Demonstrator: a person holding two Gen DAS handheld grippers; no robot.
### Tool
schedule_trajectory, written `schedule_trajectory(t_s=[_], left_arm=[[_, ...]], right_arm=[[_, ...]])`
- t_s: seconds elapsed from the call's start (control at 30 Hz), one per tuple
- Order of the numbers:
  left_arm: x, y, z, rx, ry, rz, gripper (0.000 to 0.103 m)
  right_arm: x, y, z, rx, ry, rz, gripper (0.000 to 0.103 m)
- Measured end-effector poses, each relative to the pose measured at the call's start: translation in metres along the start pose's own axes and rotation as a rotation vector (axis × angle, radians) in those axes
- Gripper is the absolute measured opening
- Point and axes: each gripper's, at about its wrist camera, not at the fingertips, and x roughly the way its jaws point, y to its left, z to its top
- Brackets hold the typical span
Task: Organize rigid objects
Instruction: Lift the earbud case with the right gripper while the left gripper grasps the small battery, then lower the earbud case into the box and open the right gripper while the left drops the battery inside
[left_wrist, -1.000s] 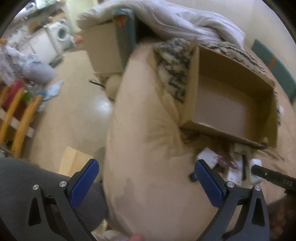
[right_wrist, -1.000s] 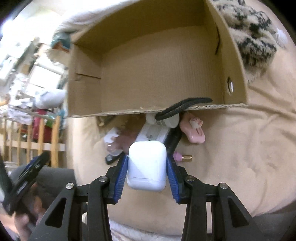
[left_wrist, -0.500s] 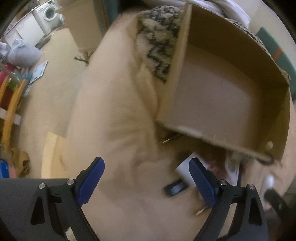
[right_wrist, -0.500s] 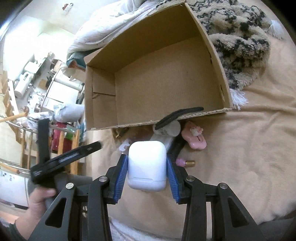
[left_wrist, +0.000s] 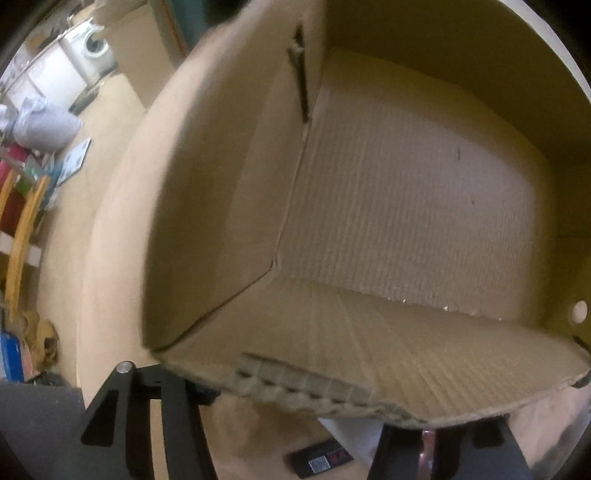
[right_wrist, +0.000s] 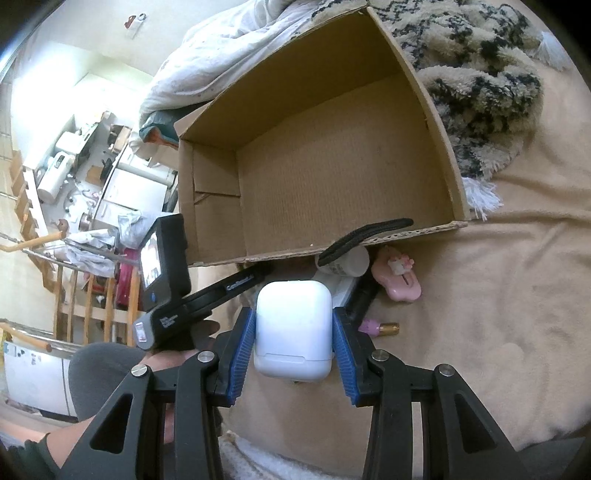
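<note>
An open cardboard box (right_wrist: 436, 122) lies on a beige bed cover (right_wrist: 498, 332), its floor bare. My right gripper (right_wrist: 293, 332) is shut on a white earbuds case (right_wrist: 293, 328), held just in front of the box's near wall. In the left wrist view the box (left_wrist: 406, 221) fills the frame. Only the left gripper's black arms (left_wrist: 173, 417) show, and its fingertips are hidden under the near cardboard edge. Its jaws are closing; what lies between them is hidden. From the right wrist view, the left gripper (right_wrist: 240, 282) reaches into the pile under that wall.
Small items lie at the box's near wall: a pink case (right_wrist: 397, 282), a pink bottle with gold cap (right_wrist: 380, 326), a white tub (right_wrist: 351, 260), a black labelled item (left_wrist: 321, 459). A black strap (right_wrist: 365, 236) hangs over the wall. A shaggy patterned blanket (right_wrist: 480, 74) borders the box.
The left gripper has dropped and moved in to the box's near wall, and its blue pads have gone out of sight under the cardboard. The right gripper keeps the white case.
</note>
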Motion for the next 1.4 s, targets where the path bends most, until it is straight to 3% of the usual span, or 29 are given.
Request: schedule_trajectory(t_s=[0.07,0.27,0.4,0.6,0.8,1.13,1.27,1.4], left_arm=[[0.001,-0.003,-0.001,0.023,-0.019,0.001,0.036],[-0.003,0.012,-0.007,0.023,-0.027,-0.049,0.010],[-0.003,0.030,-0.009,0.001,-0.012,-0.078,0.009],[0.002,0.057,-0.019,-0.043,0.023,-0.061,0.009],[-0.029,0.076,-0.028,-0.071,-0.007,-0.083,0.009],[-0.133,0.067,-0.020,-0.052,-0.212,-0.106,0.009],[-0.161,0.053,-0.011,-0.037,-0.240,-0.142,0.009],[-0.179,0.031,0.011,0.040,-0.291,-0.155,0.009]], right_arm=[[0.001,0.002,0.001,-0.006,0.001,0.002,0.044],[0.001,0.005,0.002,-0.005,0.000,0.004,0.044],[0.003,0.007,0.004,-0.010,-0.006,0.000,0.044],[0.004,0.007,0.004,-0.013,-0.008,-0.012,0.044],[0.001,0.012,0.003,-0.032,-0.020,-0.026,0.044],[-0.023,0.046,0.010,-0.137,-0.097,-0.088,0.044],[-0.034,0.061,0.023,-0.174,-0.130,-0.108,0.044],[-0.041,0.074,0.046,-0.202,-0.150,-0.134,0.044]])
